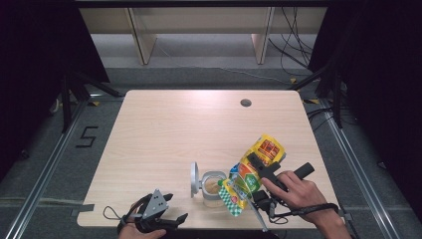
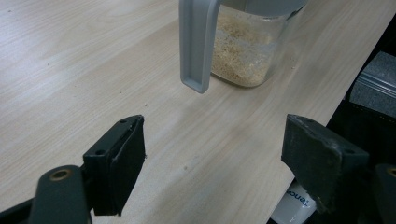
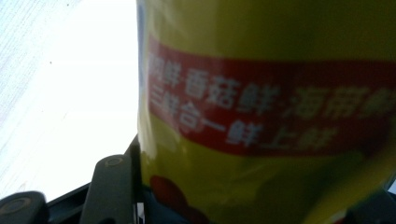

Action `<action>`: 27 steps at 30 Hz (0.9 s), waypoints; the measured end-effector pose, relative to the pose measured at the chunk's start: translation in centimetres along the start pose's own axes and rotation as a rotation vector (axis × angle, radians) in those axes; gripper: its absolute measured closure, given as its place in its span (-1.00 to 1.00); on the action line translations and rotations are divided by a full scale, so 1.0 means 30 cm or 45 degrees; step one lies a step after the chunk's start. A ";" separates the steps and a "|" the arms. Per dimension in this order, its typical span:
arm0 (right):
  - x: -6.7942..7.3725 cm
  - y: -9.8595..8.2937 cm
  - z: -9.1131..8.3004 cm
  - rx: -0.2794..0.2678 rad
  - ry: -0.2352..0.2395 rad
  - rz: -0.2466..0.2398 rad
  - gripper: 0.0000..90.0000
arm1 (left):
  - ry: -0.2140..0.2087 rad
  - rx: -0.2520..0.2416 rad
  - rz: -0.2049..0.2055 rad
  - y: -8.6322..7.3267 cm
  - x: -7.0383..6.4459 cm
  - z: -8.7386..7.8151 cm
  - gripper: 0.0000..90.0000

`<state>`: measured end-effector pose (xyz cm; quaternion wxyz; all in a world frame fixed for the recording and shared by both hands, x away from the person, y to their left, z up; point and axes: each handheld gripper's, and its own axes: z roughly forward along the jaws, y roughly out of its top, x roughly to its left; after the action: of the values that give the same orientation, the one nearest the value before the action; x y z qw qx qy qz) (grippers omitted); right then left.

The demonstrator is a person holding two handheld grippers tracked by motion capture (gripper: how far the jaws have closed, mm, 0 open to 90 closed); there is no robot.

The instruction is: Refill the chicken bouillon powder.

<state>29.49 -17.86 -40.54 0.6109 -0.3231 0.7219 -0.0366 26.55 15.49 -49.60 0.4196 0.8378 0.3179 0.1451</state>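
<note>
**Pouch tilted over open jar, near table edge**

A pale wood-grain table (image 1: 164,134) is seen on a grey floor, with dark curtains at both sides and cables trailing at the far right. Near the front edge a clear glass jar (image 1: 214,188) partly filled with tan granules is stood upright, its grey hinged lid (image 1: 194,179) swung open to the jar's left.

A yellow plastic pouch with a red label band and green lower print (image 1: 254,169) is held tilted, its lower end touching or just over the jar's mouth. The right gripper (image 1: 263,168) is clamped on the pouch's middle; the pouch is pressed close before its camera (image 3: 266,112).

The left gripper (image 2: 212,154) is held wide apart, nothing between its jaws, low at the front-left edge, aimed towards the jar (image 2: 245,51).
</note>
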 end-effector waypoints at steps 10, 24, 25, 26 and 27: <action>0.008 0.001 0.005 0.001 0.012 -0.001 -0.01 | 0.001 -0.014 0.001 -0.001 -0.001 0.000 -0.53; 0.010 0.002 -0.001 0.015 0.018 0.015 -0.01 | 0.001 0.004 0.008 0.000 0.001 -0.001 -0.53; 0.008 0.002 0.000 0.013 0.012 0.012 -0.01 | 0.002 0.003 0.009 0.000 0.001 -0.001 -0.53; 0.006 0.001 0.003 0.004 0.008 -0.006 -0.01 | -0.007 -0.003 0.003 0.000 -0.001 -0.001 -0.53; 0.006 0.001 0.003 0.007 0.013 0.003 -0.01 | -0.008 -0.013 -0.001 -0.001 -0.002 0.001 -0.53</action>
<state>29.55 -17.89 -40.74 0.6082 -0.3203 0.7252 -0.0392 26.52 15.46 -49.64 0.4249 0.8359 0.3162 0.1440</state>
